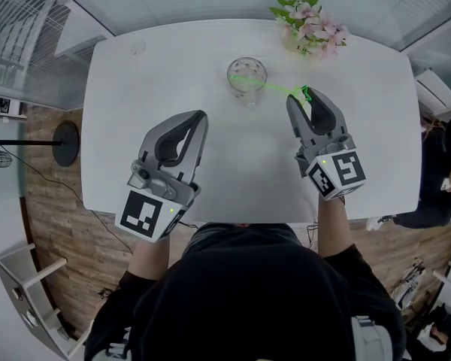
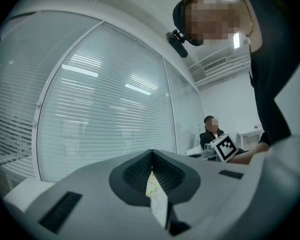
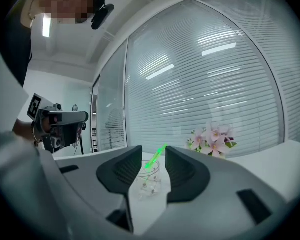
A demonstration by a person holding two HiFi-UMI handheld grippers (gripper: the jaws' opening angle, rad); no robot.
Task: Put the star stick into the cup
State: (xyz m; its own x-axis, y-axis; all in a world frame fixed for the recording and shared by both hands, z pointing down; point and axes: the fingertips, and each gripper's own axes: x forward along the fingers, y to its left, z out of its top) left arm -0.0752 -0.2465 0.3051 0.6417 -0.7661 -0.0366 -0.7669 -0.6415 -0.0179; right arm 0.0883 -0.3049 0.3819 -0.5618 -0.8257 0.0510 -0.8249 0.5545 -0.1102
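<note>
- The white table [image 1: 135,126] has window blinds behind it, and the cup [image 1: 246,75] stands at 12 o'clock.
- If I bump the stick [image 1: 274,87] when I pull back, the light cup could tip over.
- The stick leans in the cup. Its long line tilts up toward 4 o'clock, ending by my right gripper [image 1: 302,96].
- The right fingers are apart and not pinching it.
- The left gripper [image 1: 203,115] has its fingers together, empty.

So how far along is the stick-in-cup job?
Done: the stick leans in the cup. In hand: nothing; the right gripper jaws stand apart, off the stick; the left gripper is shut, empty. Left: probably only backing the right gripper away.
</note>
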